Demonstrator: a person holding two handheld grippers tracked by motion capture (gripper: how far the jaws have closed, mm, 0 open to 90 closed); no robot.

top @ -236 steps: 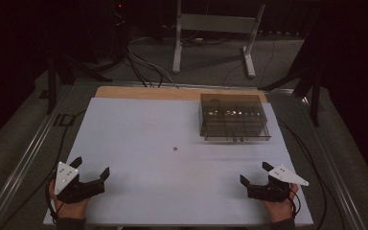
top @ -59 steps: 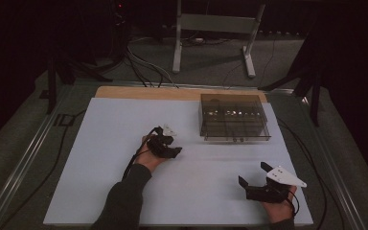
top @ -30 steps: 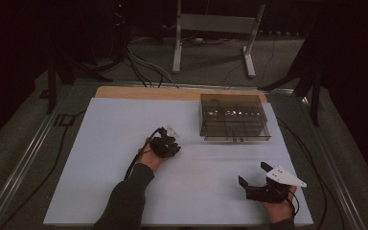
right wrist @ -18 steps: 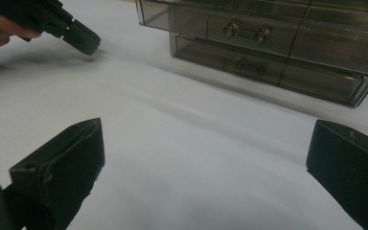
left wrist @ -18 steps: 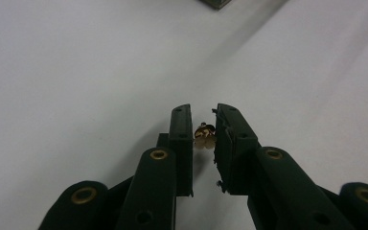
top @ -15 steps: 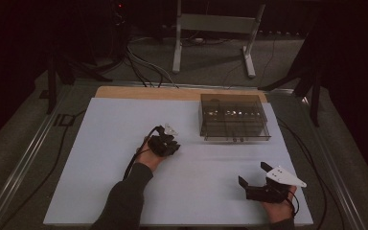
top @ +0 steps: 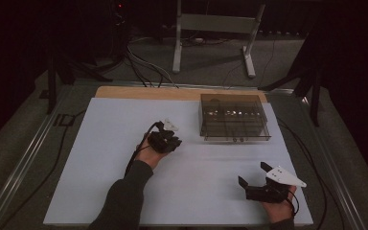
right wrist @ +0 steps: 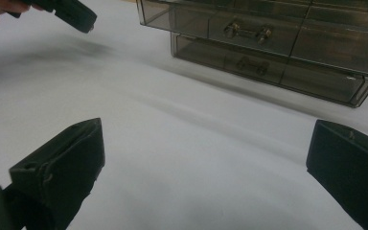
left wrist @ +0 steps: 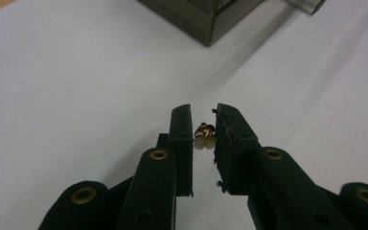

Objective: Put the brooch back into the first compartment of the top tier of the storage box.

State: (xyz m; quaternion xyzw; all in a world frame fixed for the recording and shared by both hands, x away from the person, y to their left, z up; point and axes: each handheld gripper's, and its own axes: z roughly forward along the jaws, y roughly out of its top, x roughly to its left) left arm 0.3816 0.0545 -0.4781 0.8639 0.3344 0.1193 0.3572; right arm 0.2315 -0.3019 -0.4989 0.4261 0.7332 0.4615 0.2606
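On the white table (top: 100, 167), the left gripper (left wrist: 204, 127) pinches a small brass part (left wrist: 204, 135) at centre frame. Lift it straight, keeping grip steady; the right gripper (top: 256, 179) rests with jaws spread, lower right.

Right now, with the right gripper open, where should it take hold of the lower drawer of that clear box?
Probably at the small handle on the front of the lower drawer. It faces the open right gripper, so come straight in along the table and close on the handle, which looks like the drawer front's one raised part.
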